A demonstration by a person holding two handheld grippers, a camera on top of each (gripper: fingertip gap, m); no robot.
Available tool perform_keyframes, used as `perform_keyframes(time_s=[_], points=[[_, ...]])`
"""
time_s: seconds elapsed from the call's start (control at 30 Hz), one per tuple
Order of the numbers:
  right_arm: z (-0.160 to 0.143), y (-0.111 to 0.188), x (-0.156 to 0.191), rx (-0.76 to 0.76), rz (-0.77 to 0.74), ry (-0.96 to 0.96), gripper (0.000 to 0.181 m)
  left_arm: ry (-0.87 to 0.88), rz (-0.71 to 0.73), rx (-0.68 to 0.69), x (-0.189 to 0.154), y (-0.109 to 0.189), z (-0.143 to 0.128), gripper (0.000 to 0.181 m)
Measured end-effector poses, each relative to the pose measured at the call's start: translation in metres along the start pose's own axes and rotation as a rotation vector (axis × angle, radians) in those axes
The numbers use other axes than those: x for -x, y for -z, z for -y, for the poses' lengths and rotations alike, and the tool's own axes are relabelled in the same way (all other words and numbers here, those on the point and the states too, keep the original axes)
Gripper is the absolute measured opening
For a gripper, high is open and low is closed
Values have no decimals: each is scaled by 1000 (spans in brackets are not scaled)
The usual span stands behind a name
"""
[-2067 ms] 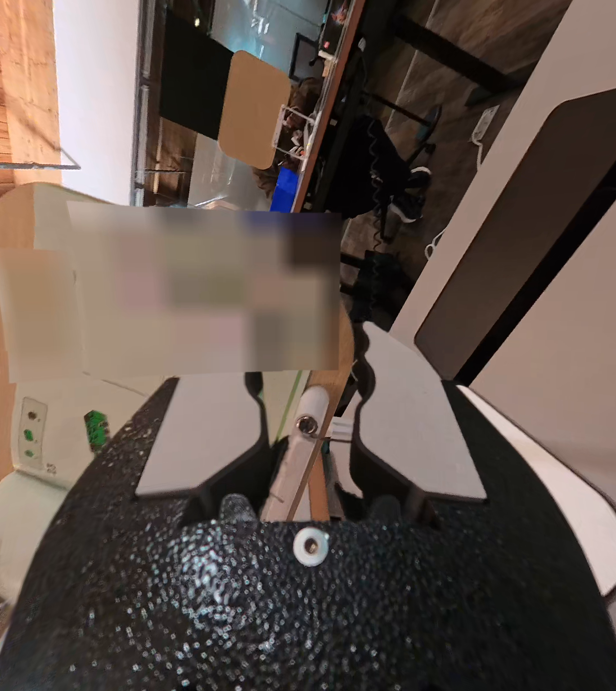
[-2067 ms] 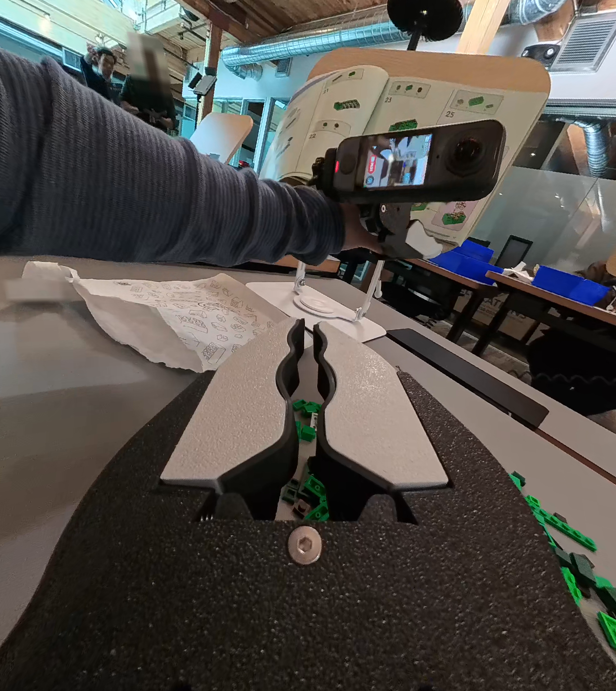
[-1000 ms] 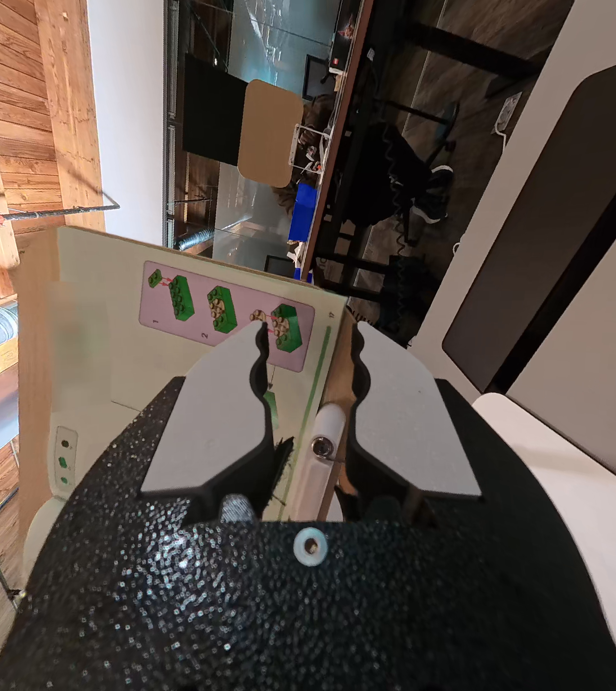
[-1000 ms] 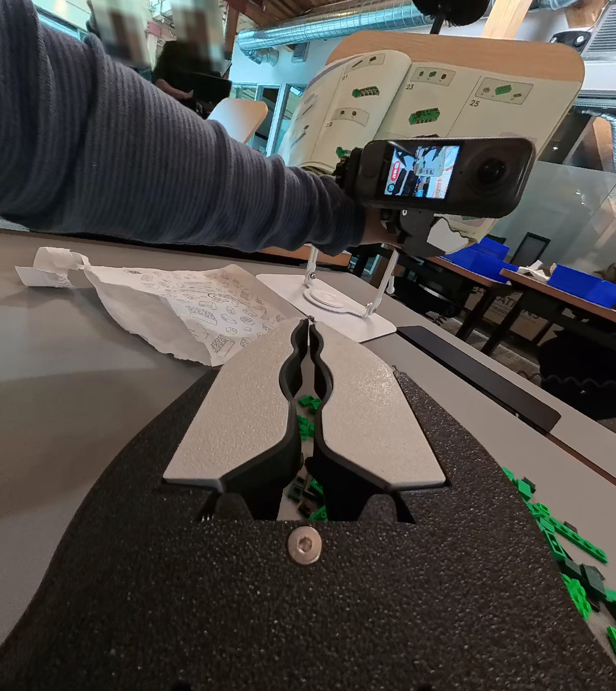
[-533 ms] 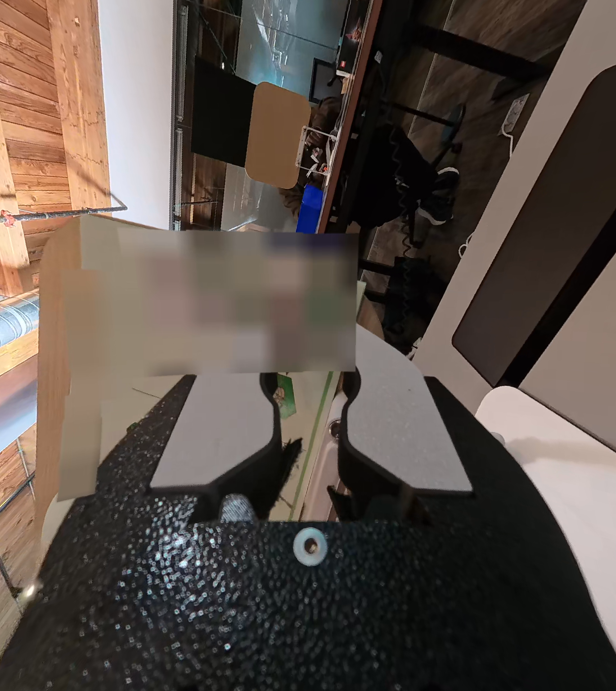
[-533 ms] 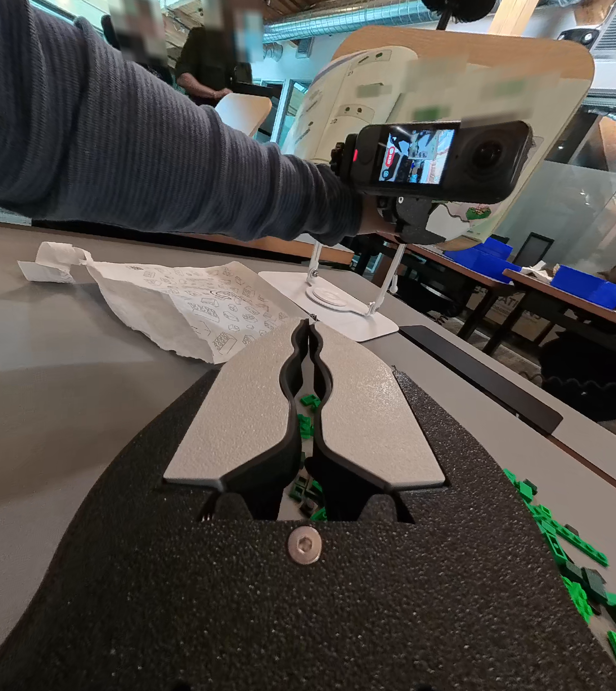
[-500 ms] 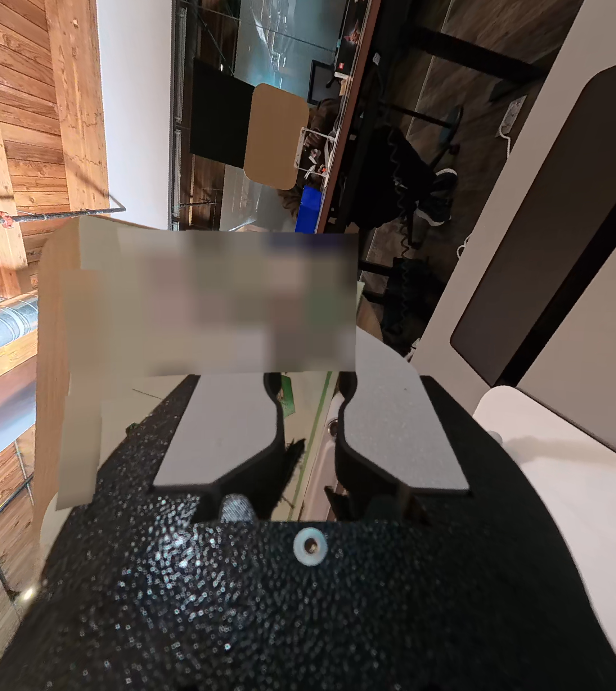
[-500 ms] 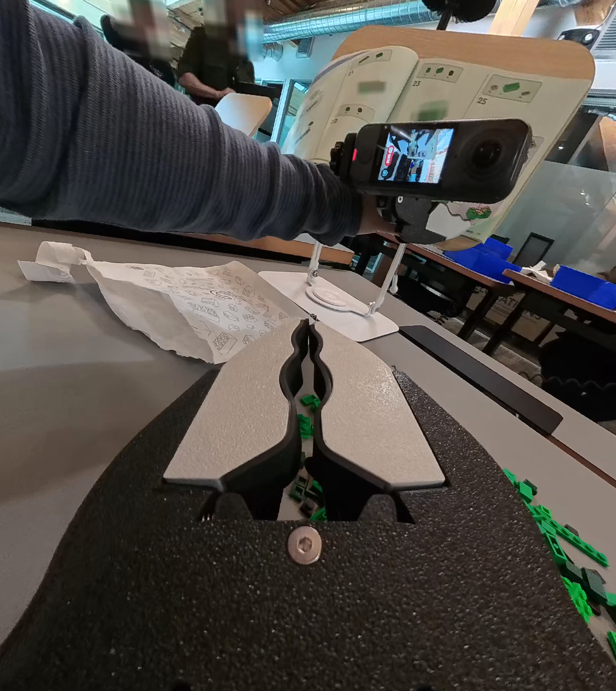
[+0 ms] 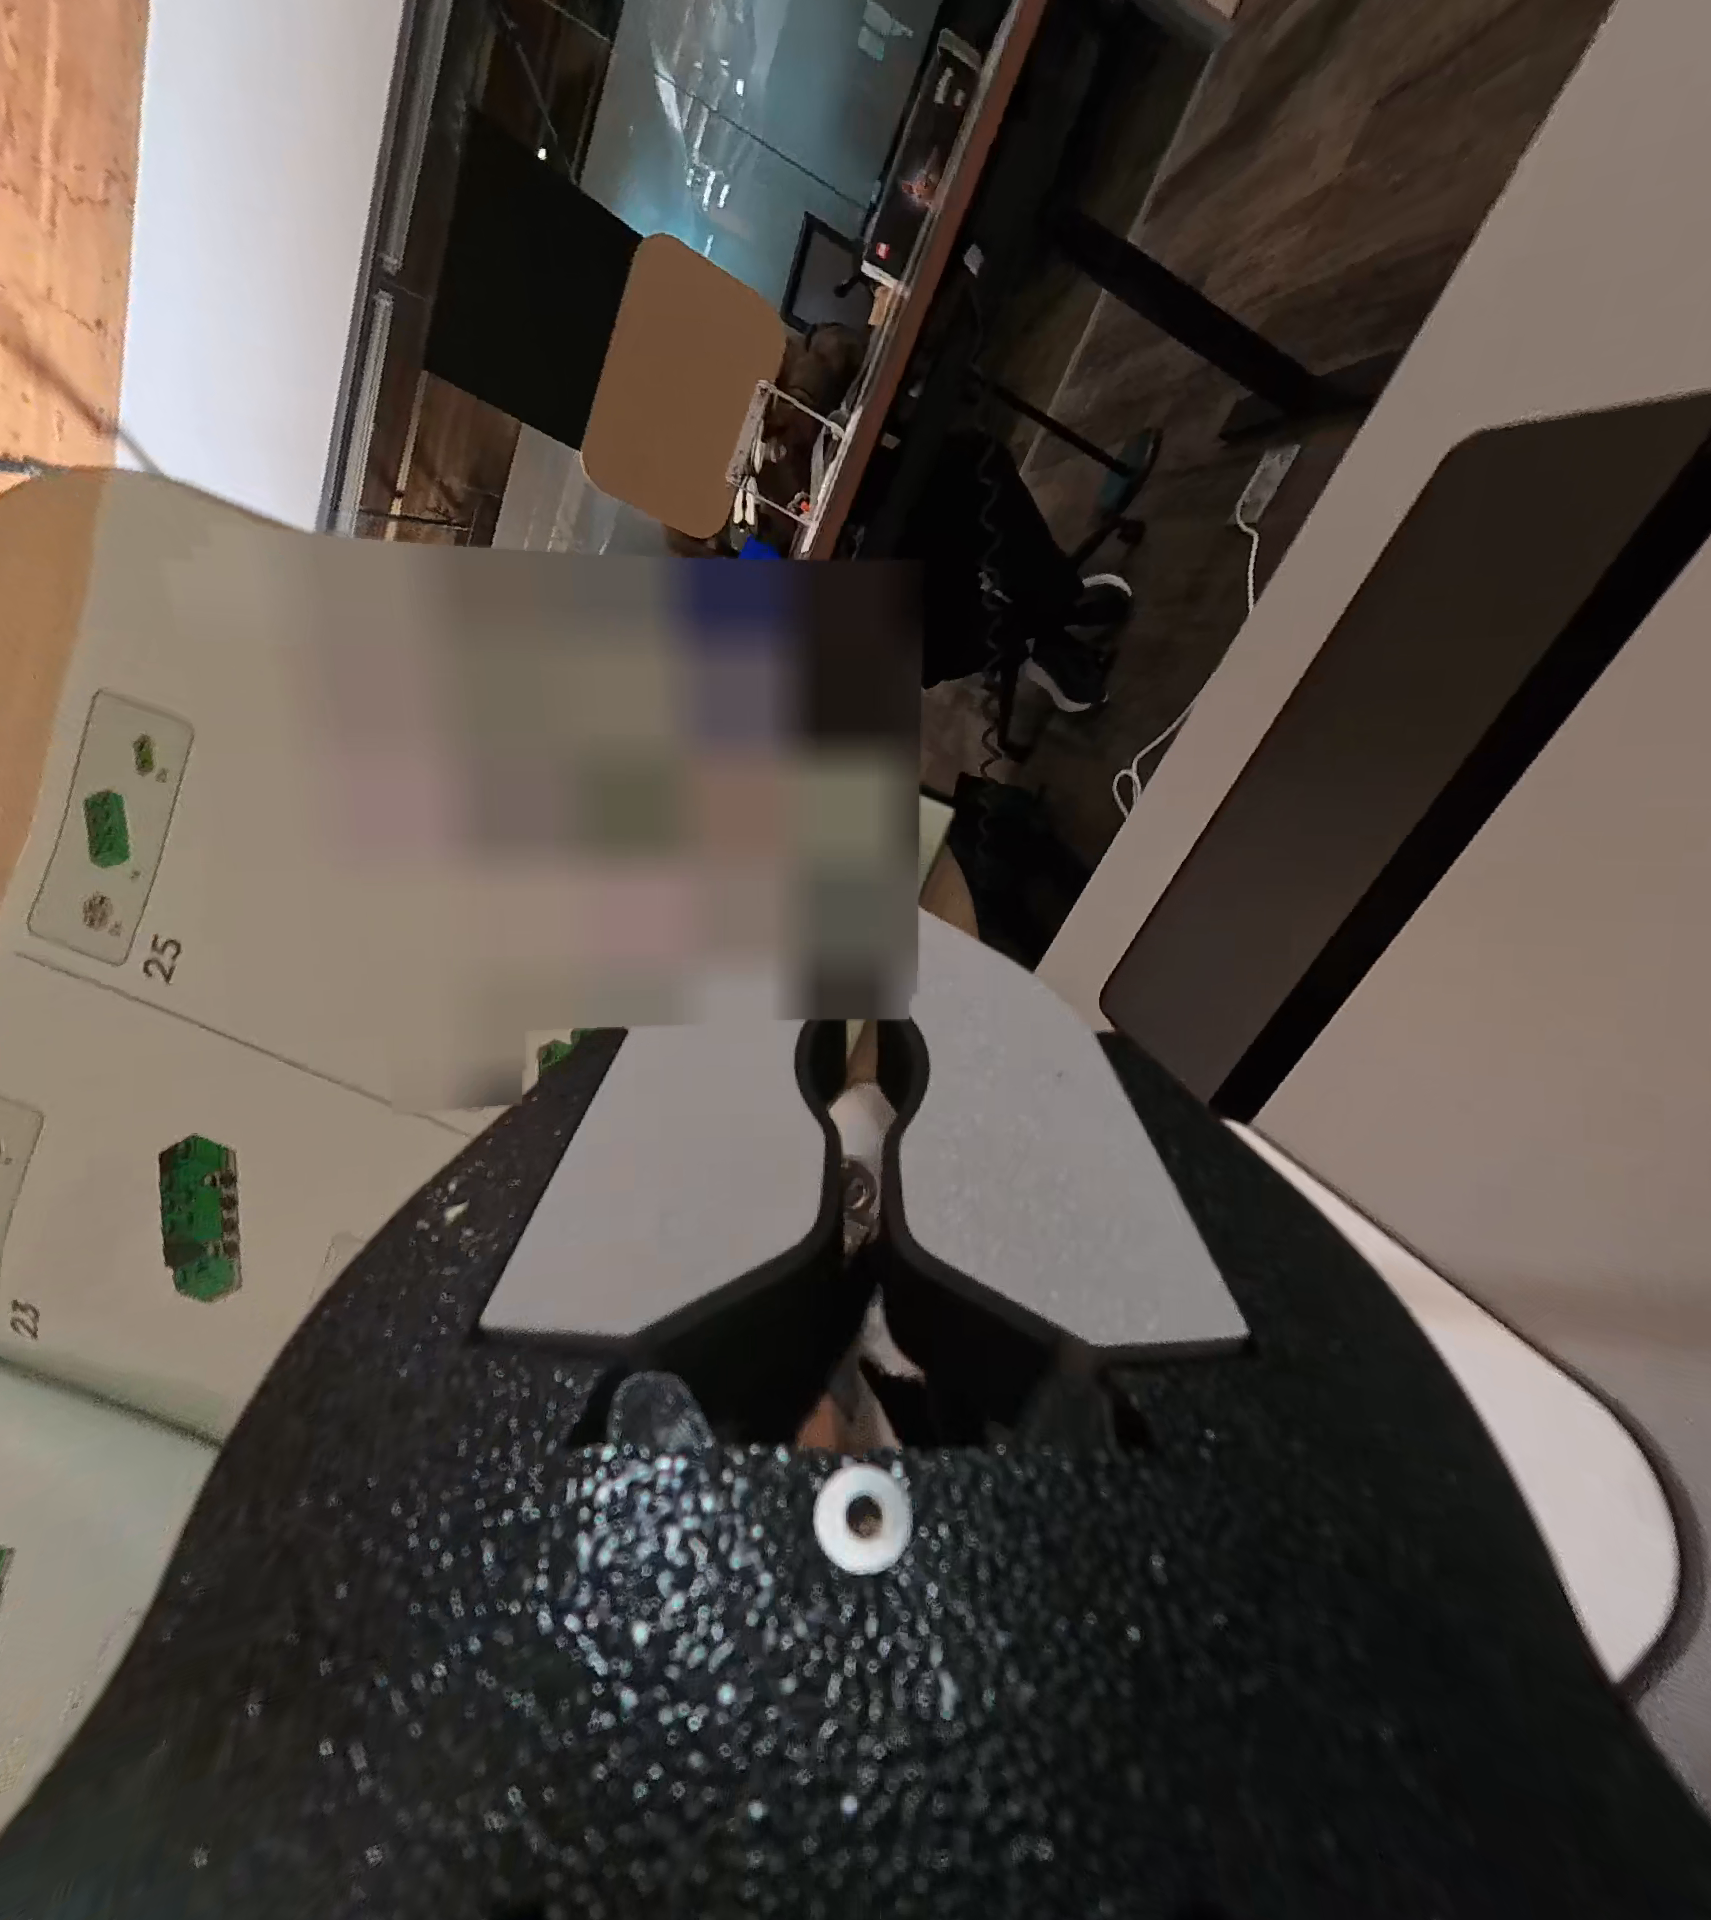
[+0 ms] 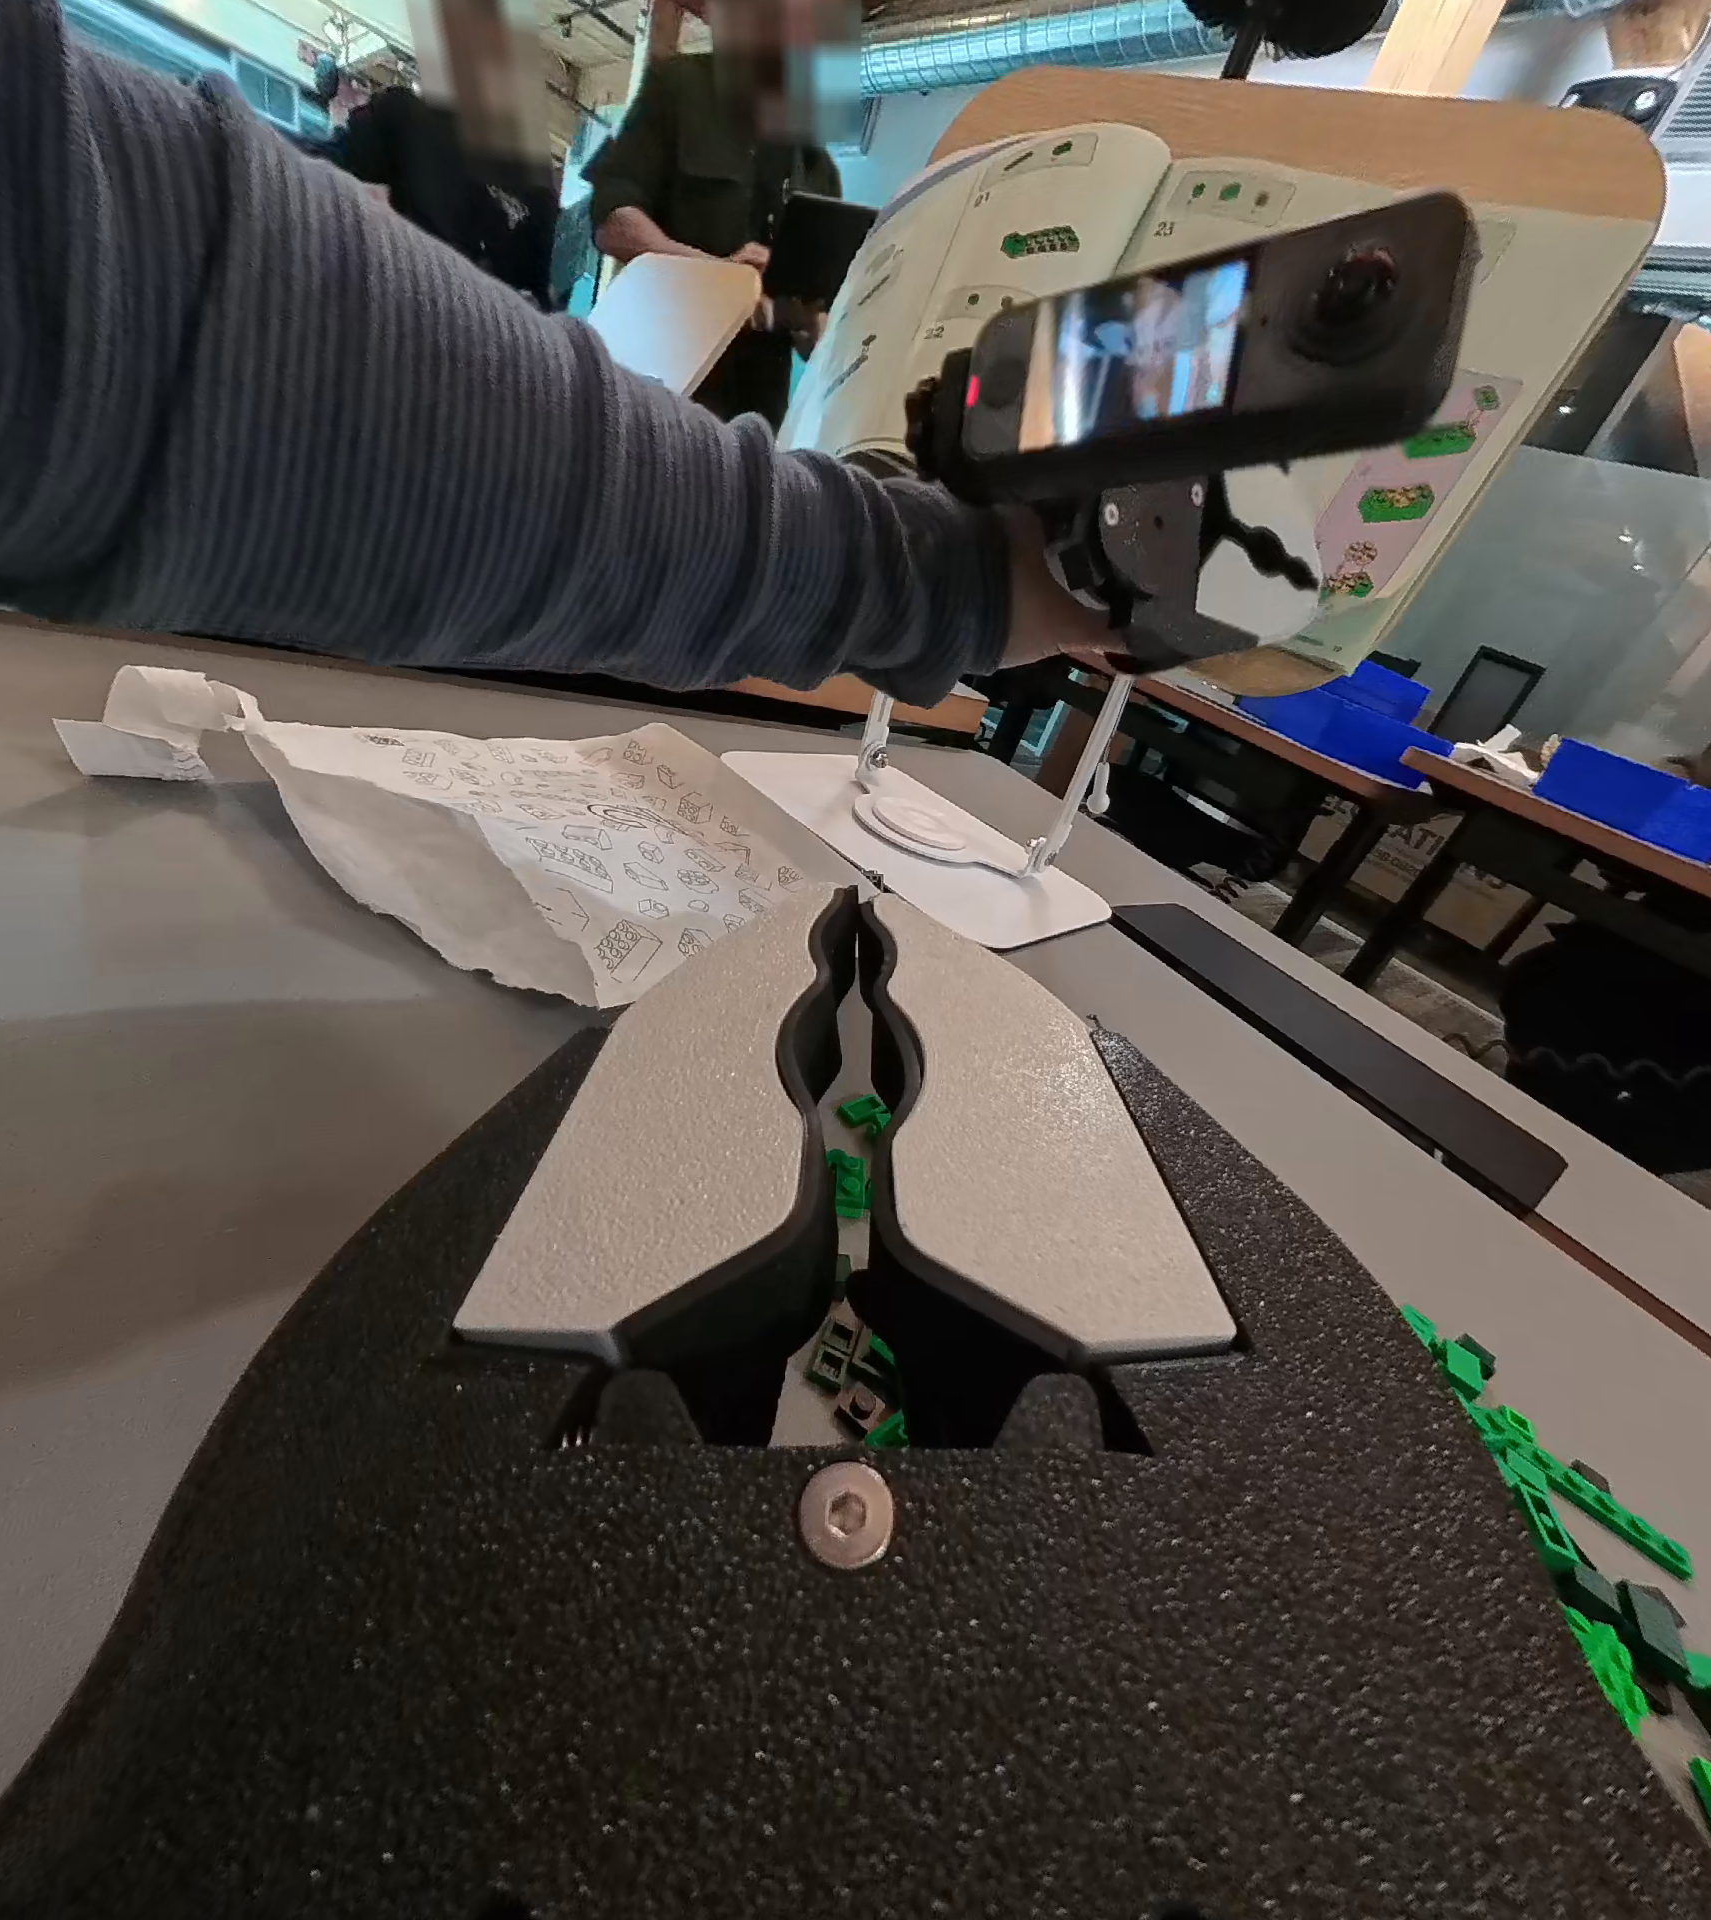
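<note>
- The right gripper (image 10: 853, 920) hangs low over the grey tabletop (image 10: 155, 1091), its two grey fingers (image 10: 685, 1132) drawn together until the tips nearly meet, with nothing between them.
- Through the slim gap below those fingers lie small green bricks (image 10: 849, 1179) on the tabletop; more green bricks (image 10: 1609, 1621) are scattered just to the right of the gripper body.
- Just beyond the fingertips, to the left, lies a torn white paper bag (image 10: 518, 831) printed with brick drawings, flat on the tabletop.
- Behind the bag stands a white stand base (image 10: 944, 862) carrying a wooden board (image 10: 1350, 135) with an open instruction booklet (image 10: 1059, 208) resting on it.
- A person's arm in a ribbed grey-blue sleeve (image 10: 363, 447) reaches across to the booklet, holding the left gripper (image 10: 1235, 561), which carries a black camera (image 10: 1215, 343) and sits against the lower right page.
- In the left wrist view, the left gripper (image 9: 861, 1049) shows its fingers (image 9: 695, 1174) pressed almost together; a blurred patch covers the tips, so whether they pinch a page cannot be told.
- Beside those fingers, the booklet page (image 9: 207, 1039) shows green brick drawings.
</note>
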State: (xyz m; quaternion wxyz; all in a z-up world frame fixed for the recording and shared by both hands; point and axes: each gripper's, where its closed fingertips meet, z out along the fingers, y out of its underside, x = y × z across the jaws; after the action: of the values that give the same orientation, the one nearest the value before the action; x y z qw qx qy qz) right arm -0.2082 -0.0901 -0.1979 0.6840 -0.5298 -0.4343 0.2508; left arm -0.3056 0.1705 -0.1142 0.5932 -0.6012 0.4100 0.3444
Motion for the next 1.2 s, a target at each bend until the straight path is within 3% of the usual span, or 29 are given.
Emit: perform_keyframes(time_s=[0.03,0.13,0.27,0.5,0.6,0.8,0.83,0.93,1.2], points=[[0,0,0,0,0,0,0,49,7,-17,3,3,1,0],[0,0,0,0,0,1,0,363,-13,-133,14,17,5,0],[0,0,0,1,2,3,0,802,-9,-270,39,39,-10,0],[0,-1,1,4,3,8,0,1087,47,-390,66,82,-48,0],[-1,-2,2,10,7,16,0,878,38,-272,50,81,-52,0],[-1,-2,3,11,8,23,0,288,20,-132,9,52,-9,0],[-1,-2,3,11,8,22,0,221,20,-116,4,44,-3,29],[0,-2,2,9,8,19,0,133,27,-53,-3,21,9,49],[0,-2,2,7,13,8,0,12,31,-47,-6,-9,24,40]])
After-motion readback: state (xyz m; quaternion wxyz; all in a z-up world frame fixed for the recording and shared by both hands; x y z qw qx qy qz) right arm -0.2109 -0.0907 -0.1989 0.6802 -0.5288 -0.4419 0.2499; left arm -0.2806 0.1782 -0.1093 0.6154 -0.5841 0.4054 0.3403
